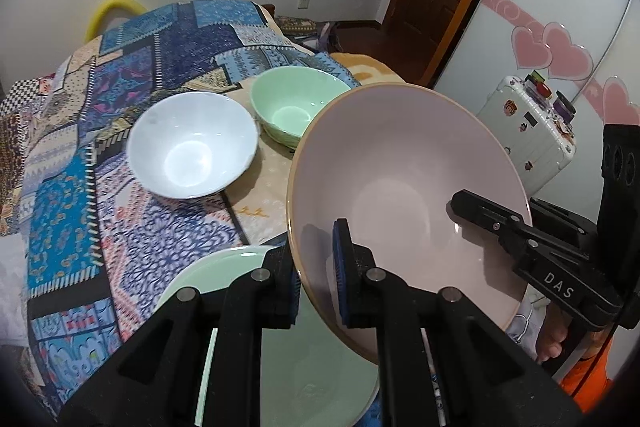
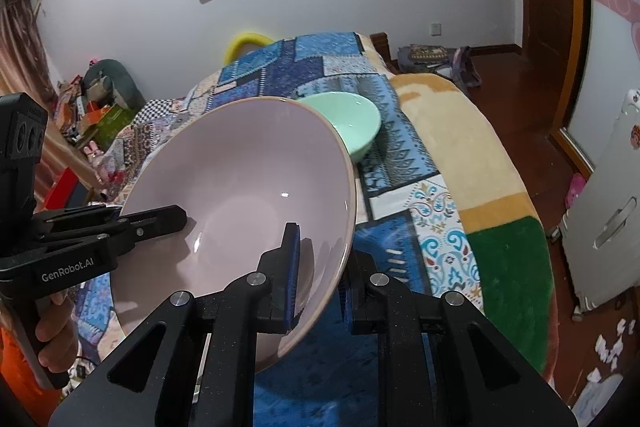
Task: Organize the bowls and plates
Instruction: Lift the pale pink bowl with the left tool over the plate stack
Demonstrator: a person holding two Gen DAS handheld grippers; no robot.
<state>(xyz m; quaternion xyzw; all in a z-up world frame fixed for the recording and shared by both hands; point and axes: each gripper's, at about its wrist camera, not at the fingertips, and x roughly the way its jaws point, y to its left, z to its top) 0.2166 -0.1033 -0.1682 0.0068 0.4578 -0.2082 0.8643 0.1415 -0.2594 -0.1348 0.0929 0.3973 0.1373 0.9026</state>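
A large pink bowl (image 1: 408, 187) is held in the air over the bed, tilted. My left gripper (image 1: 318, 279) is shut on its left rim. My right gripper (image 2: 320, 275) is shut on its right rim; its finger also shows in the left wrist view (image 1: 486, 213). The pink bowl also shows in the right wrist view (image 2: 248, 195). A white bowl (image 1: 192, 145) and a green bowl (image 1: 294, 105) stand side by side on the patterned blanket (image 1: 132, 67). A green plate (image 1: 304, 367) lies under my left gripper. The green bowl also shows in the right wrist view (image 2: 348, 125).
The bed's right edge with a yellow and green blanket (image 2: 492, 187) drops to a wooden floor (image 2: 528, 75). A white suitcase (image 1: 528, 131) stands to the right. Clutter lies left of the bed (image 2: 96, 119).
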